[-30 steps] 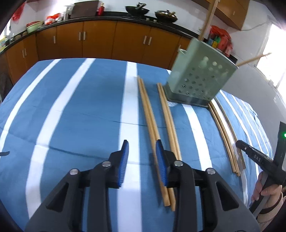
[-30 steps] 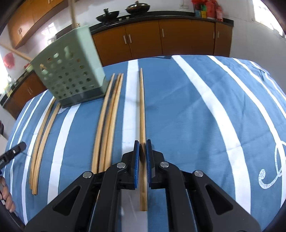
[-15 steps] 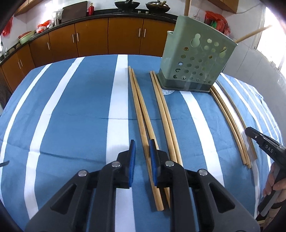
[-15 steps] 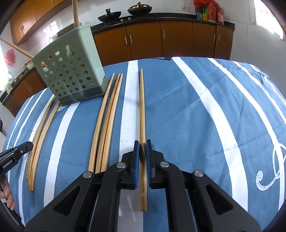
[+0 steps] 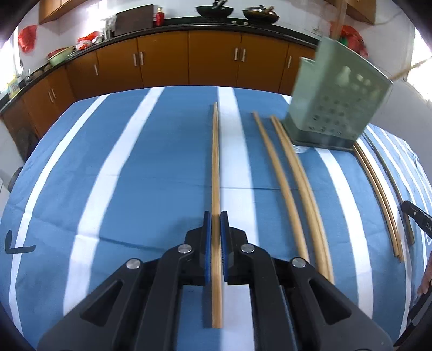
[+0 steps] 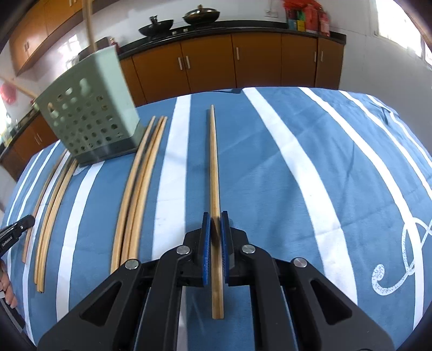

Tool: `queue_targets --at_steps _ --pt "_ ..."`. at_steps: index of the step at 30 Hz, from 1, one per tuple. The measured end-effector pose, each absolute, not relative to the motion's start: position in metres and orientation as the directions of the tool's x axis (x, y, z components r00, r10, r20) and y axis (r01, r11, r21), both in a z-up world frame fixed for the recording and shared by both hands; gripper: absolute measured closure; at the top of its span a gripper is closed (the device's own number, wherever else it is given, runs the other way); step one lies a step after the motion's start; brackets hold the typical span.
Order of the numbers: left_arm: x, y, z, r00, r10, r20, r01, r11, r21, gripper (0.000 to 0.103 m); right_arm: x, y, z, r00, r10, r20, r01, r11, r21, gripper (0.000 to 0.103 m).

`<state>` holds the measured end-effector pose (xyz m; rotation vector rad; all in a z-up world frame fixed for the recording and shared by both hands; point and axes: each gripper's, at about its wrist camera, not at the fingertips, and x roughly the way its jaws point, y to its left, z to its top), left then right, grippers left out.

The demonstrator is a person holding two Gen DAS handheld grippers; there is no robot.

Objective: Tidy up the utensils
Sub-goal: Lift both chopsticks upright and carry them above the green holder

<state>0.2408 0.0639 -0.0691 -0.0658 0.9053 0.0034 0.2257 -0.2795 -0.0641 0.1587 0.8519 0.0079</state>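
Between the blue pads of the left gripper runs a long wooden chopstick, clamped near its near end and pointing straight ahead over the blue-and-white striped cloth. The right gripper is likewise closed on a second chopstick, which extends forward along the cloth with its butt end sticking out behind the pads. To the right of the left gripper's stick, three loose chopsticks lie side by side on the cloth, their far tips close to the base of a pale green perforated utensil holder that stands near the far right edge of the table. Beyond the holder, another small bundle of chopsticks lies near the cloth's right edge. From the right wrist view the same holder appears on the left, with the three loose sticks just beside its base and the other bundle farther left. Behind the table runs a row of brown kitchen cabinets with woks on the dark counter.
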Motion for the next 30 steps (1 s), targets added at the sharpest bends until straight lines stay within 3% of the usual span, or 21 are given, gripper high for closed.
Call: queue_targets --at_steps 30 --pt "0.2386 0.0692 -0.0704 0.63 -0.06 -0.774 -0.029 0.994 -0.101 0.093 0.2258 -0.2736 -0.0646 0.657 0.039 -0.753 0.056 0.993 0.1 0.094"
